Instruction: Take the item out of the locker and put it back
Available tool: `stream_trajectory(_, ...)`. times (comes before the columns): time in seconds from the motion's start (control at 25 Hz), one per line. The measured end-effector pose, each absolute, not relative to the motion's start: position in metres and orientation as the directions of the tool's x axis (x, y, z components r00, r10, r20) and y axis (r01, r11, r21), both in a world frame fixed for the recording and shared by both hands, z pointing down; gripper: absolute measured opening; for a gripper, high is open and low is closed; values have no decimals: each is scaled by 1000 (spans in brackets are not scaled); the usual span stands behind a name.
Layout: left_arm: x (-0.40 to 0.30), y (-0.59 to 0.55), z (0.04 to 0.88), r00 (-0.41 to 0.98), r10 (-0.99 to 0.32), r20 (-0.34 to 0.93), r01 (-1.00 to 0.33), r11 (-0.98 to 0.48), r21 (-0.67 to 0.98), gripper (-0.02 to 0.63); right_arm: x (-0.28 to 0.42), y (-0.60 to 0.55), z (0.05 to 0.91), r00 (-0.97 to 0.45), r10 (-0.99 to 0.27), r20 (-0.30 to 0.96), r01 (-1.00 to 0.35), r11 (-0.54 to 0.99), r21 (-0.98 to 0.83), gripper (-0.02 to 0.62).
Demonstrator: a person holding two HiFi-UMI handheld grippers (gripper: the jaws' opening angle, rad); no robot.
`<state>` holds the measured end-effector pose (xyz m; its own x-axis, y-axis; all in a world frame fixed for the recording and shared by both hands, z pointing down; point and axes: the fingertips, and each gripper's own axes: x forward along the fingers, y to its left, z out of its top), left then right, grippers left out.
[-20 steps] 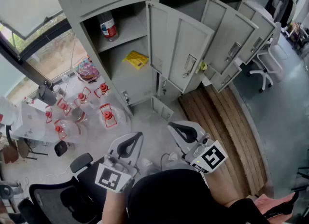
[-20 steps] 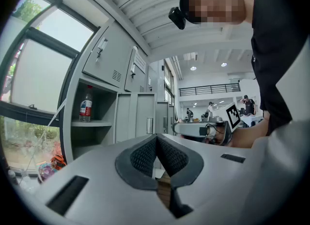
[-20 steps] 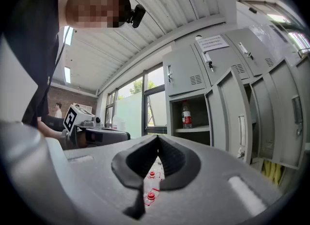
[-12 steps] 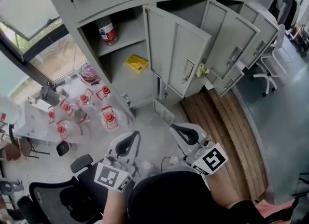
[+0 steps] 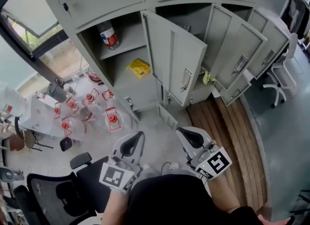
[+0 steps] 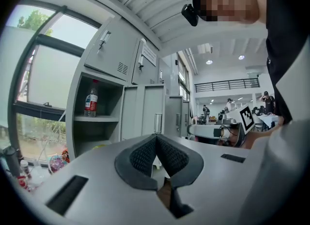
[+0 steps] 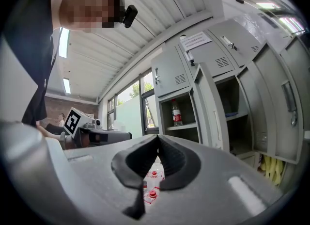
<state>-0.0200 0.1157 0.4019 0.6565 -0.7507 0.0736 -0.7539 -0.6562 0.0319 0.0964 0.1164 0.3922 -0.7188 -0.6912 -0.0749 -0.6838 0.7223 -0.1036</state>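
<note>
The grey locker [image 5: 127, 89] stands open, its door [image 5: 174, 59] swung out to the right. A clear bottle with a red label [image 5: 107, 35] stands on its upper shelf, and a yellow packet [image 5: 139, 67] lies on the lower shelf. The bottle shows too in the left gripper view [image 6: 91, 104] and the right gripper view [image 7: 177, 114]. My left gripper [image 5: 139, 135] and right gripper [image 5: 180, 130] are held low near my body, well short of the locker. Both are shut with nothing between the pads.
Further locker doors [image 5: 237, 56] hang open to the right, with a yellow object [image 5: 207, 78] by one. Water jugs with red caps [image 5: 112, 118] sit on the floor at left. A black office chair [image 5: 53, 195], wooden boards [image 5: 227, 132] and a white chair [image 5: 281, 76] surround me.
The head view has shifted, so the lockers sit a little more to the right and lower in the picture. Both grippers stay shut and have hardly moved.
</note>
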Motion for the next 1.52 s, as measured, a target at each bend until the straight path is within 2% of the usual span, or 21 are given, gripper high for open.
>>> stream_trajectory(0.32, -8, 101, 415, 632, -769, 95, -775, -630, 56, 9, 109, 98, 407, -729, -682, -56, -672, 729, -130, -3)
stream_trajectory(0.76, -61, 27, 425, 623, -779, 72, -781, -615, 109, 9, 66, 37, 410, -703, -712, -3, -707, 699, -106, -3)
stream_trajectory(1.12, -119, -40, 433, 596, -798, 95, -802, -585, 120, 9, 24, -15, 404, -618, -786, 20, -783, 612, -107, -3)
stream_trajectory(1.52, -145, -90, 431, 682, -728, 69, -728, -666, 161, 11, -6, -41, 409, -494, -869, 43, -867, 488, -99, -3)
